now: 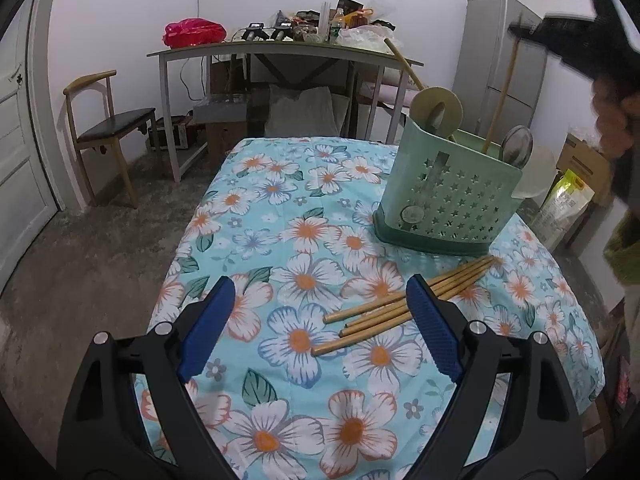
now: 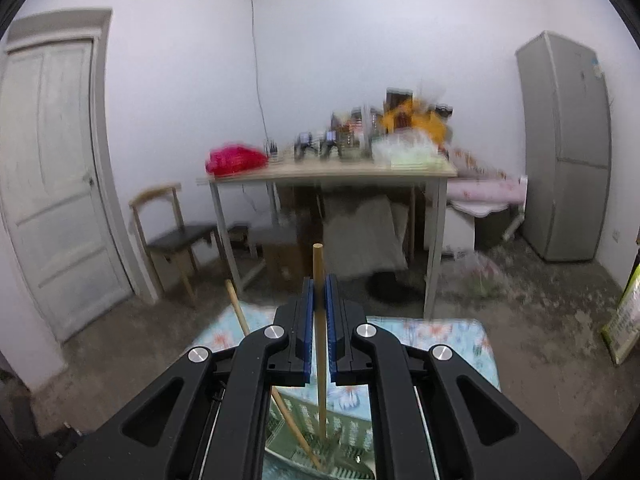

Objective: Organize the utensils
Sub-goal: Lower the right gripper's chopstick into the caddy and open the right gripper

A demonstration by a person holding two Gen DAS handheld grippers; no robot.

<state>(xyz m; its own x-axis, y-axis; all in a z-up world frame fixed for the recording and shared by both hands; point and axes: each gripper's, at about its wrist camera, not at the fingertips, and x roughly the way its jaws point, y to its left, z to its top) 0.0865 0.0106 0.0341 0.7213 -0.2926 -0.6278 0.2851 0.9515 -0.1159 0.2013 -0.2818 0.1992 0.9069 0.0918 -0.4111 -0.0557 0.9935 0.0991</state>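
Observation:
Several bamboo chopsticks lie in a loose bundle on the floral tablecloth. My left gripper hovers open just above them, its right finger crossing over the bundle. Behind stands a green perforated utensil holder with a round wooden ladle and a metal spoon inside. My right gripper is shut on one upright chopstick, whose lower end reaches into the holder. In the left wrist view that gripper hangs above the holder's right compartment.
Beyond the table are a cluttered desk, a wooden chair, a grey fridge and a white door. A person's hand and green sleeve are at the right edge. Bags stand on the floor there.

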